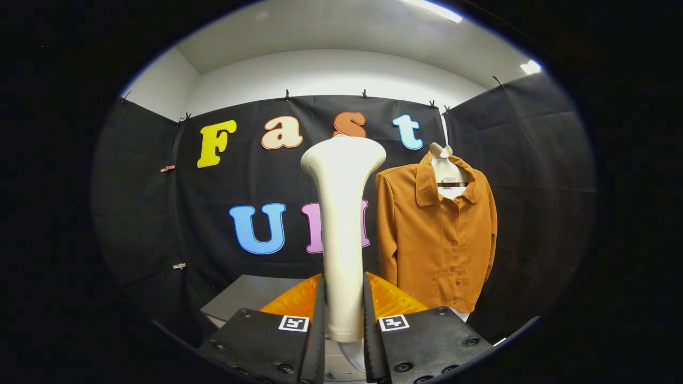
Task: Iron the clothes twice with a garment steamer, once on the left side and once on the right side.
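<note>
Between the fingers [344, 325] stands the cream garment steamer [341, 213], both clamped on its slim handle, flared head upright. It looks like rigid, smooth plastic, likely slippery and top-heavy, so that low grip on the narrow neck suits it. Beyond and to the right the rust-orange shirt [437, 234] hangs on a hanger [448, 170], soft and light. No brand or label reads on either

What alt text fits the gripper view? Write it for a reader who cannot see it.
The gripper is shut on the handle of a cream garment steamer, held upright between its fingers. Beyond and to the right, an orange-brown button-up shirt hangs on a white hanger against the black booth wall.
</note>
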### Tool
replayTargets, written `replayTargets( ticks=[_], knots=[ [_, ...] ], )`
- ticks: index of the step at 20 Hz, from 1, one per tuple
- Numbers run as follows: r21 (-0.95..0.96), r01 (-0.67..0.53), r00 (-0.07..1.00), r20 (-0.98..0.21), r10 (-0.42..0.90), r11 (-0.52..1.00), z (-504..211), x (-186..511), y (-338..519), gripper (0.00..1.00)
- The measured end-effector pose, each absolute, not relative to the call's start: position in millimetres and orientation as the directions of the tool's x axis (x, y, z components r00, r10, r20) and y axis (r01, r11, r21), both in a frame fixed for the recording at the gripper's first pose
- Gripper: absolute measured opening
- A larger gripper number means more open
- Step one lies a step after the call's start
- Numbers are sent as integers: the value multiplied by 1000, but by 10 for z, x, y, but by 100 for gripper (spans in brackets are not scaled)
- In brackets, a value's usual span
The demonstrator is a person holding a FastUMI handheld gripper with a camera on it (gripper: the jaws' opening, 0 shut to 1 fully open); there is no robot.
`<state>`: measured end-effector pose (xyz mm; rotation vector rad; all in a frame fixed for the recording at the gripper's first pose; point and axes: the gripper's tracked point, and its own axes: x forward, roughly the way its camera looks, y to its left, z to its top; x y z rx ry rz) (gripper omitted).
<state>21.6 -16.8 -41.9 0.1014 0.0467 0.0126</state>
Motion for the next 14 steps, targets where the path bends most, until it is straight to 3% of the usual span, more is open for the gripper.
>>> replayTargets(
  ticks=[14],
  knots=[
    [103,-14,999,-49,19,995,-386,229,-251,33]
  ],
)
